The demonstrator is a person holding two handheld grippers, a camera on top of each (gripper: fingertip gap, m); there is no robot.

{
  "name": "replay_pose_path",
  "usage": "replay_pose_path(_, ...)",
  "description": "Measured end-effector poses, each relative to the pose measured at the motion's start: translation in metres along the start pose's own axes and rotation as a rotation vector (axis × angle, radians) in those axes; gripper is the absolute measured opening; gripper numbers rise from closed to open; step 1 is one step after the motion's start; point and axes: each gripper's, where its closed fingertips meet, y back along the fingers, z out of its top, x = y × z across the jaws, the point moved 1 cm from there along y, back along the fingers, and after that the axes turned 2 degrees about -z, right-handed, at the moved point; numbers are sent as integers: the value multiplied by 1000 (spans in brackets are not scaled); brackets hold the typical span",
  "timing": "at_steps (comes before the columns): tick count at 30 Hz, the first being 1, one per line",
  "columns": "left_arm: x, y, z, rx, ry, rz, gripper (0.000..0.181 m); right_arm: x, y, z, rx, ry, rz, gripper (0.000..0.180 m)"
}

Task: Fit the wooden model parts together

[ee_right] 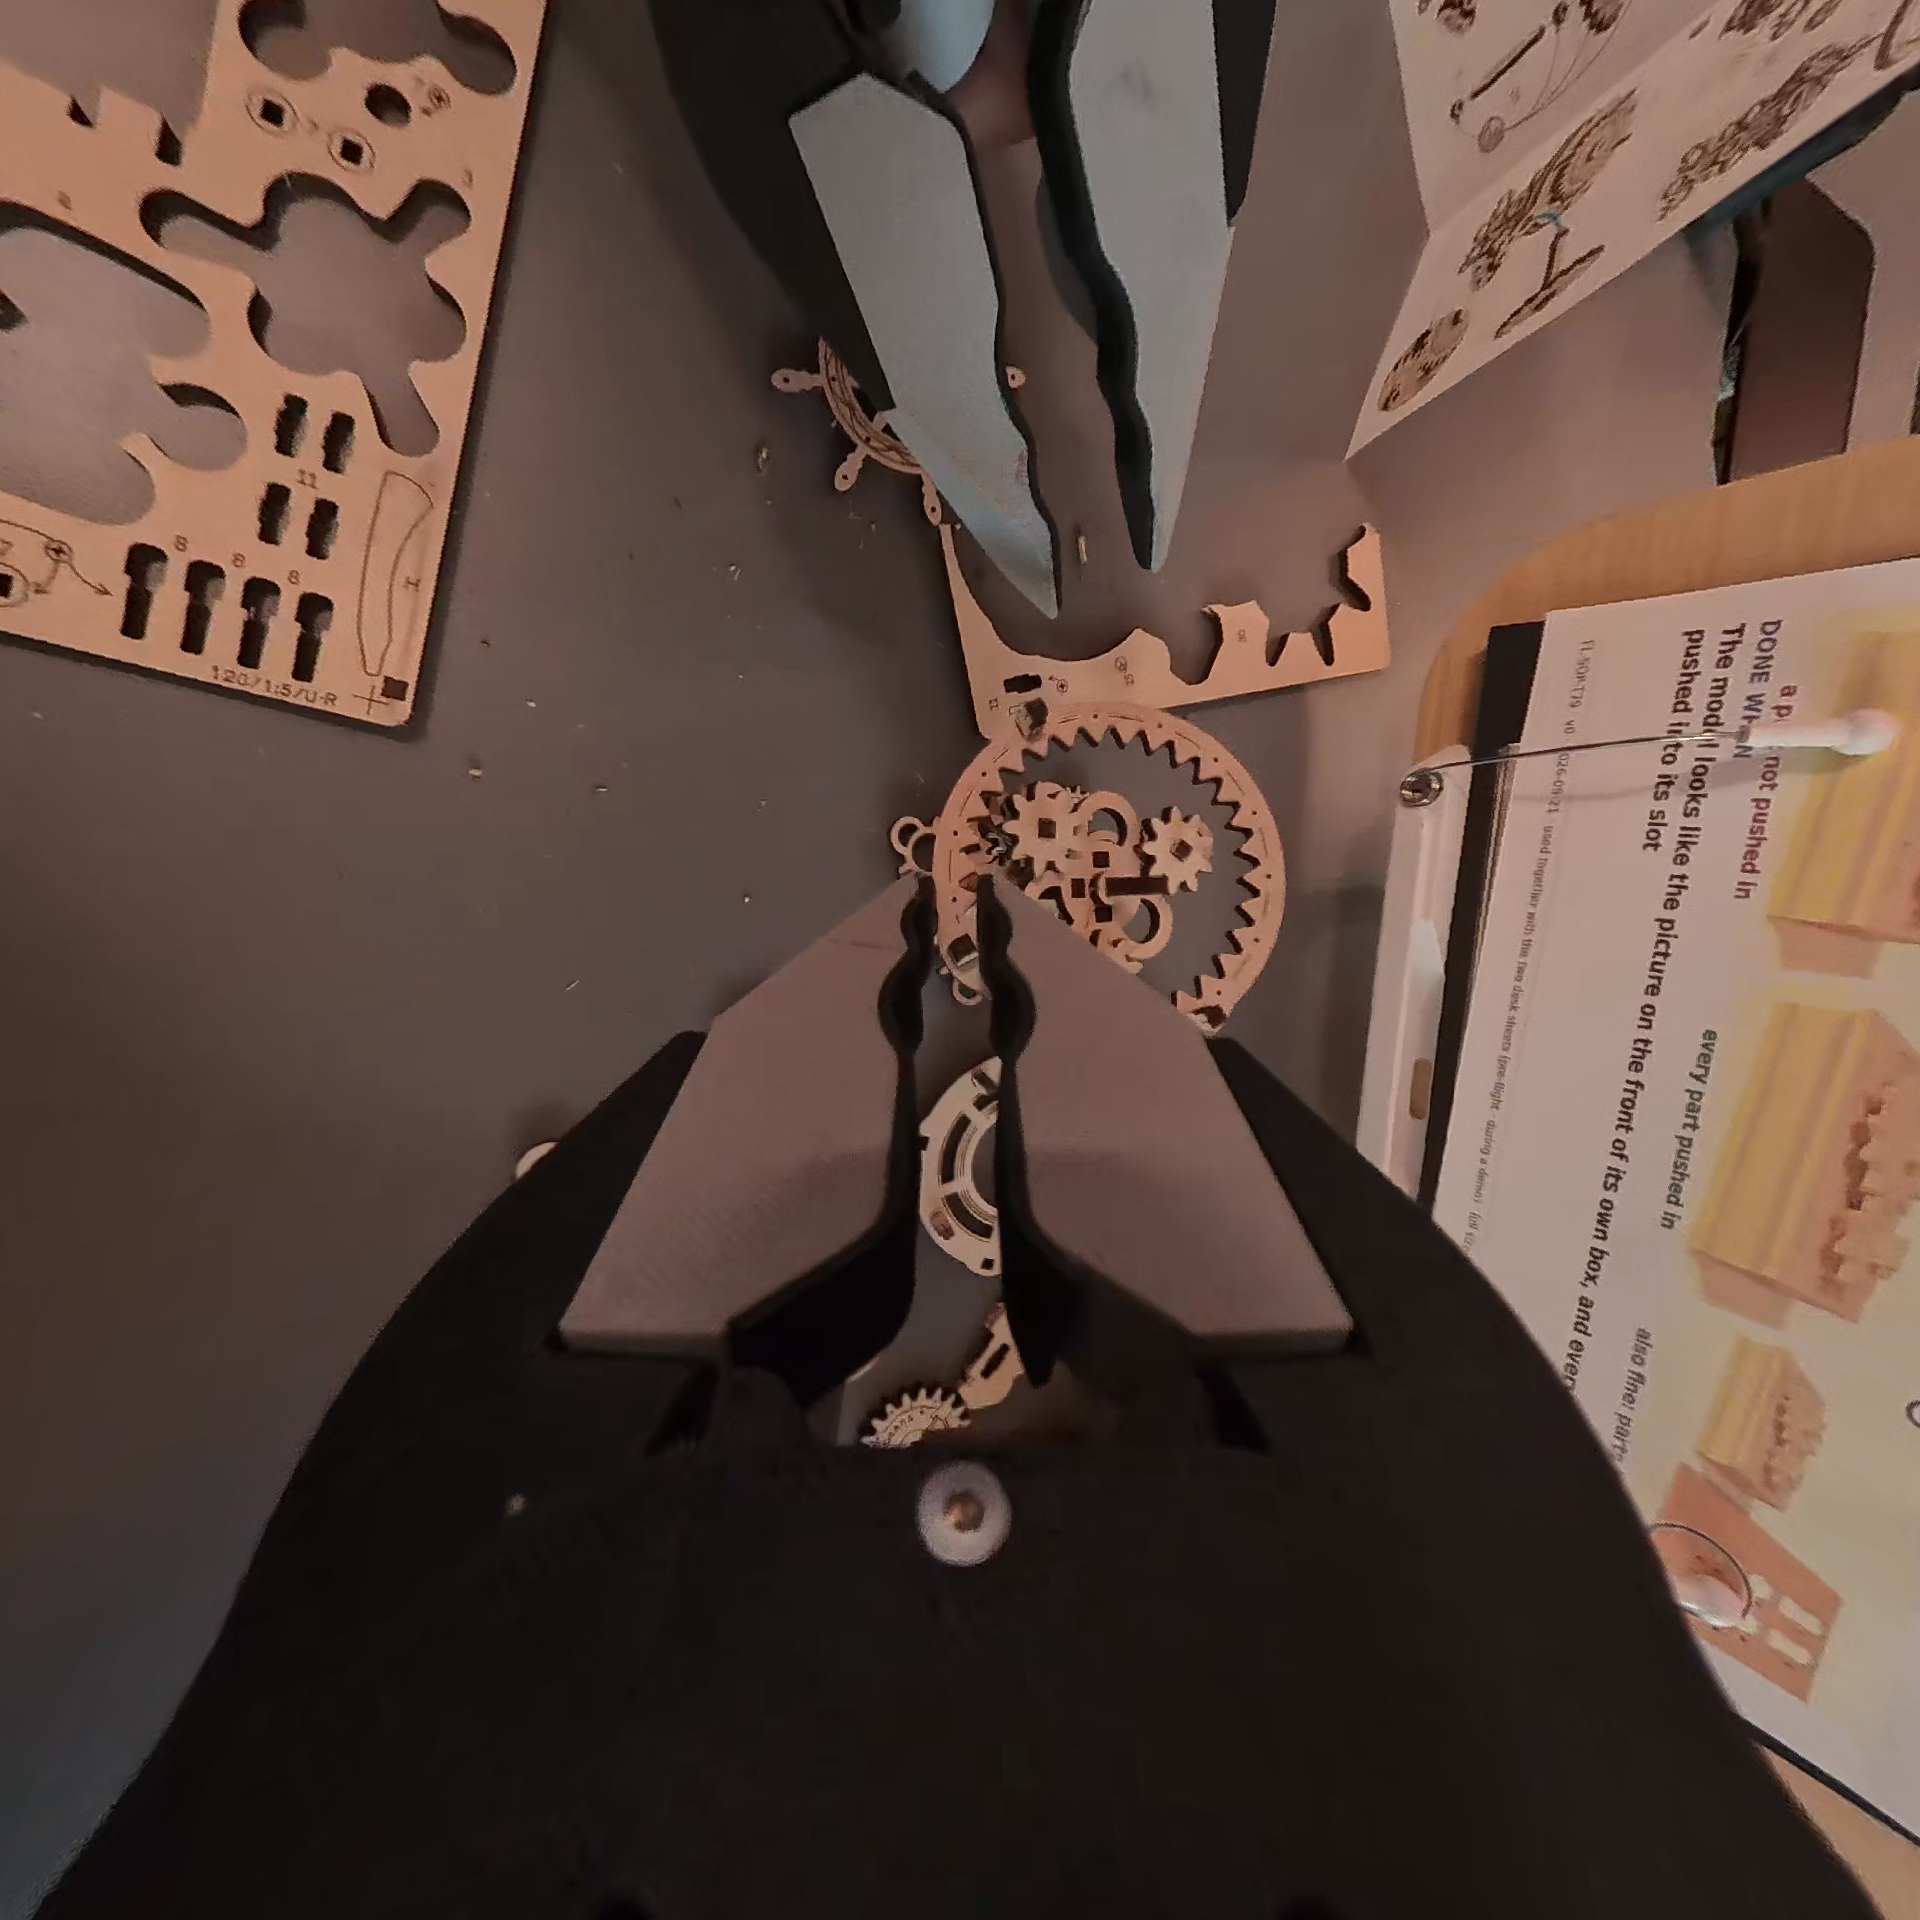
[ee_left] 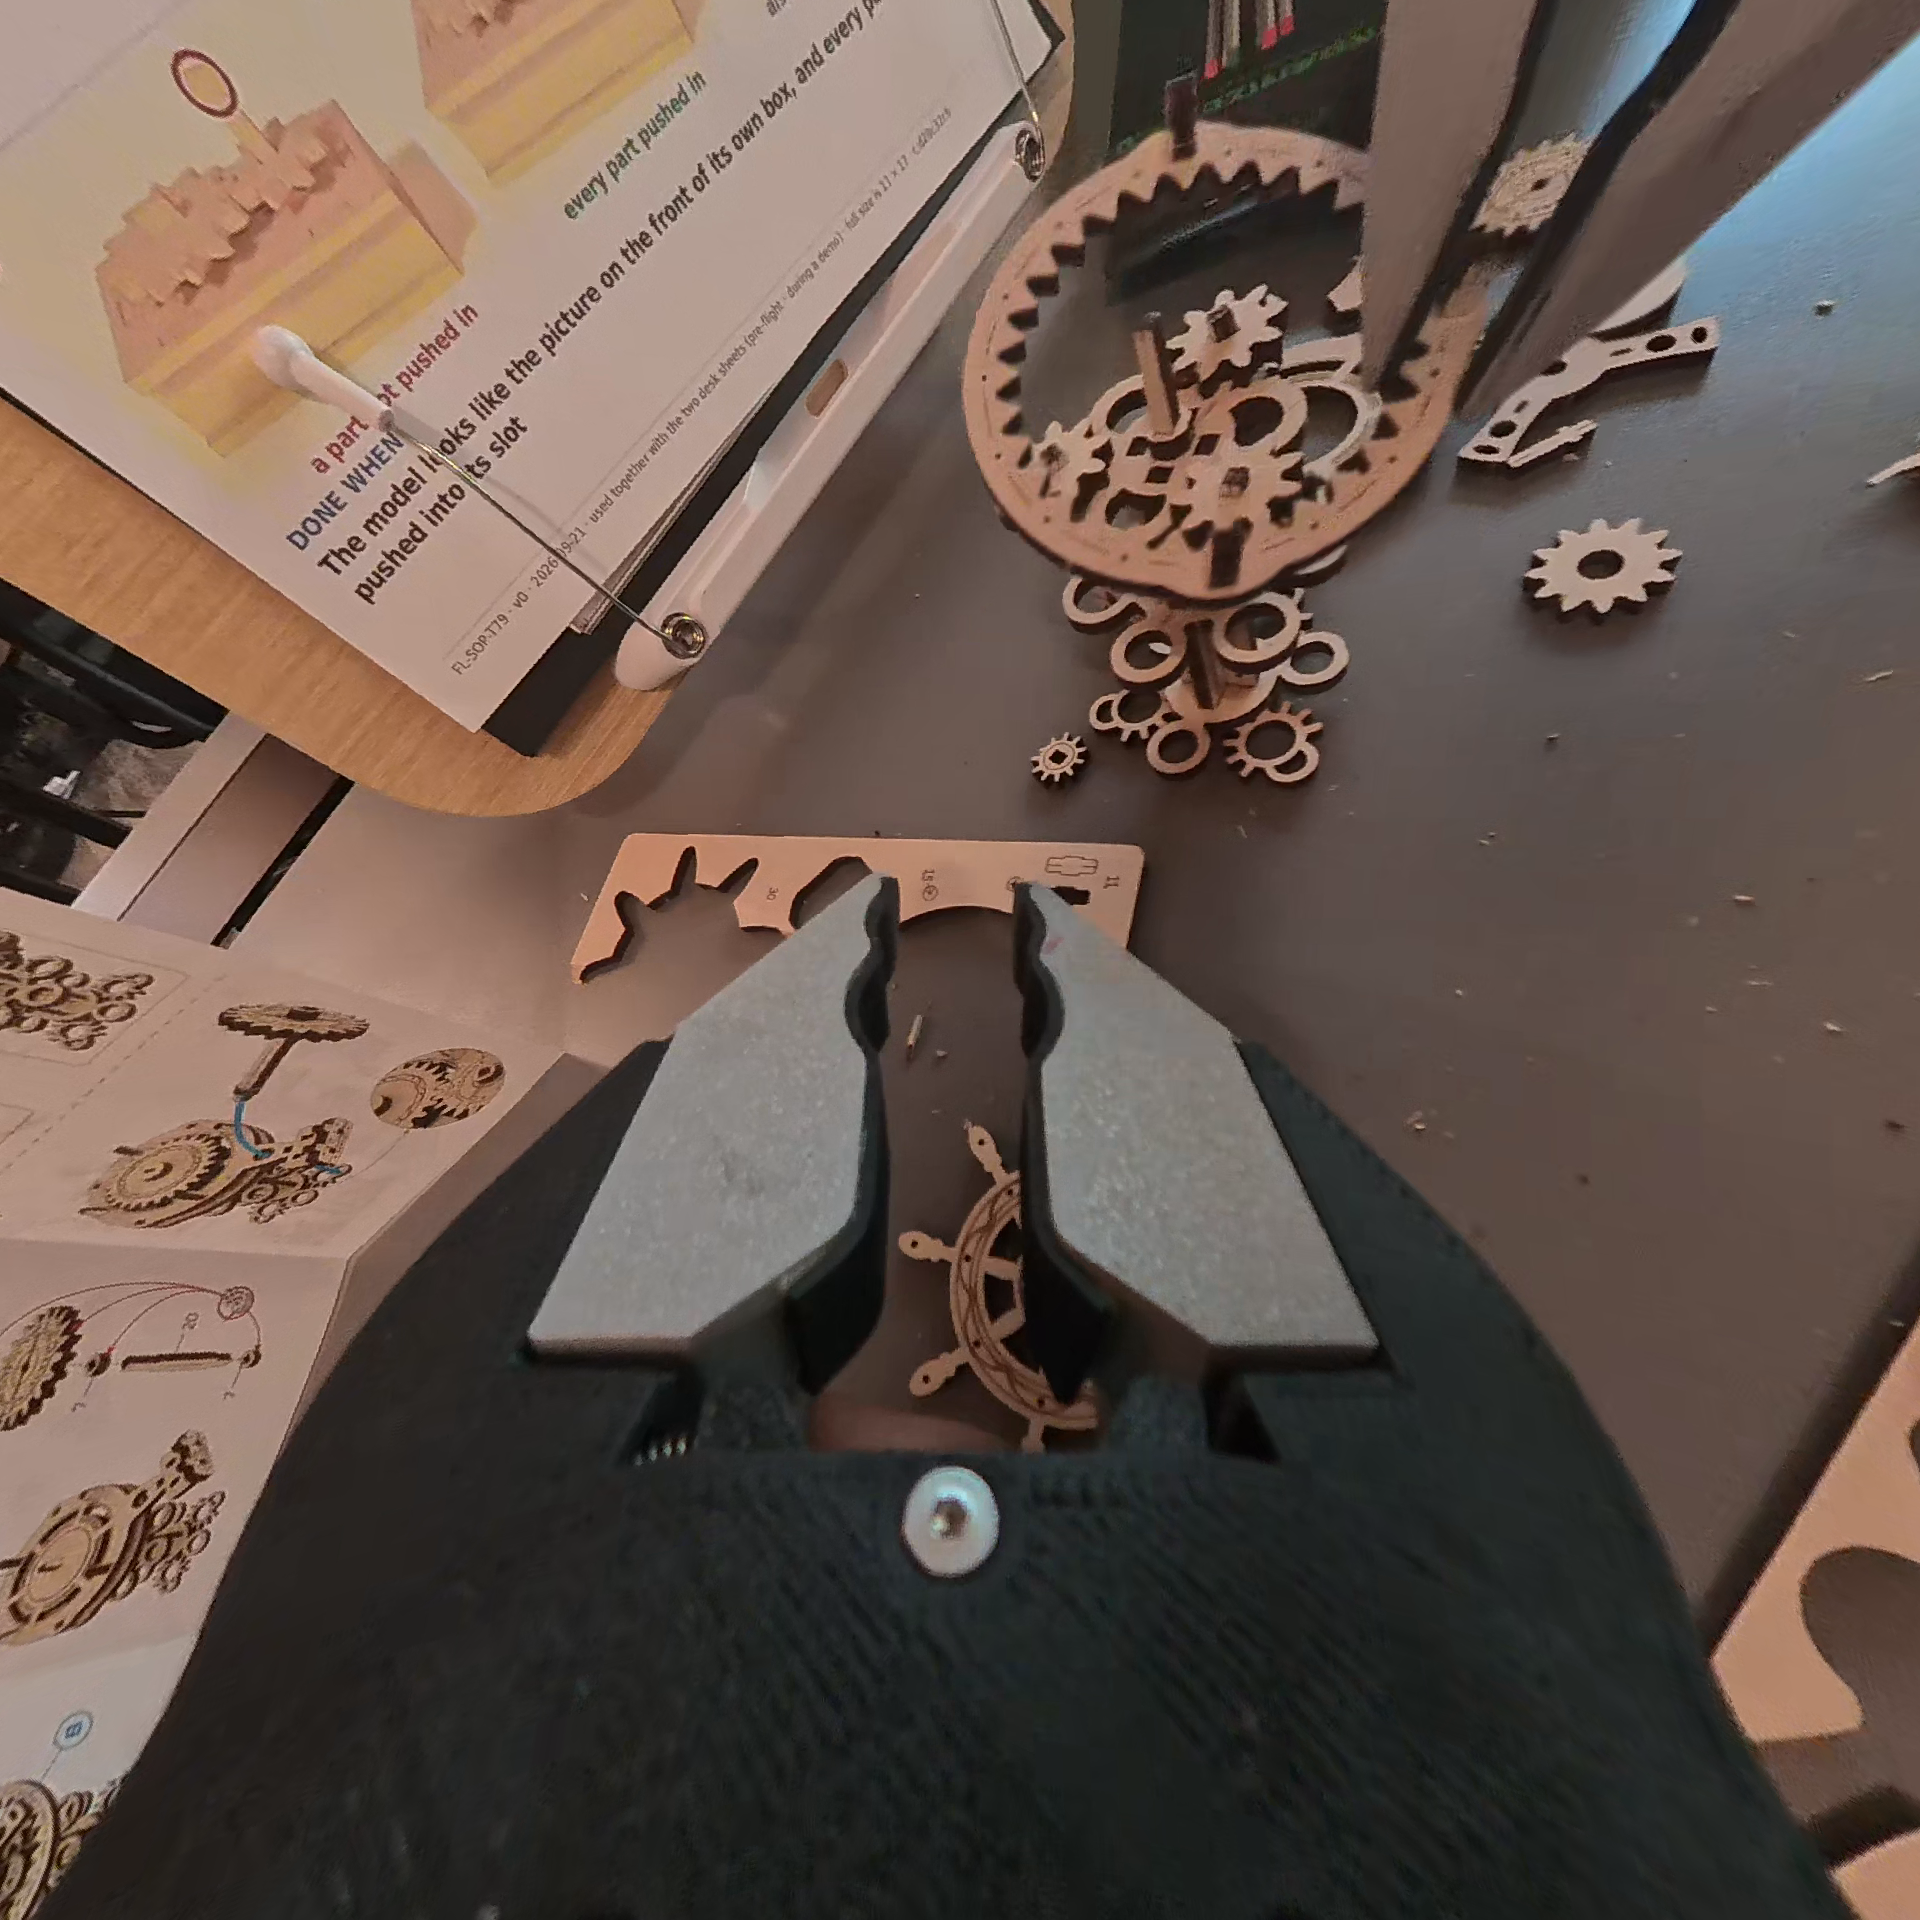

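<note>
The wooden gear model (ee_left: 1195, 436) is a toothed ring with small gears inside, on a stack of looped discs, and it stands tilted on the dark table. My right gripper (ee_right: 951, 891) is shut on the rim of the model's ring (ee_right: 1236, 831); its grey fingers (ee_left: 1444, 156) come down onto the ring's far side. My left gripper (ee_left: 954, 904) is open and empty, low over the table, well short of the model. A wooden ship's wheel (ee_left: 977, 1299) lies under its jaws. The left gripper also shows in the right wrist view (ee_right: 1091, 582), above the wheel (ee_right: 852, 426).
A loose gear (ee_left: 1600, 566), a tiny gear (ee_left: 1058, 756) and a bracket (ee_left: 1590, 384) lie near the model. A wooden offcut (ee_left: 717, 894) lies by my left fingertips. A cut-out sheet (ee_right: 260, 364), an instruction stand (ee_right: 1662, 1039) and a booklet (ee_left: 156, 1143) ring the table. Some 10 cm of space lies between my two pairs of fingers. It is some 6 cm from my left tips to the tiny gear (ee_left: 1058, 756).
</note>
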Motion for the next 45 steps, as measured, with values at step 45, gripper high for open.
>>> replay_pose_path(45,-3,-2,-2,8,12,-24,19,-2,-3,-5,-79,-125,174,4)
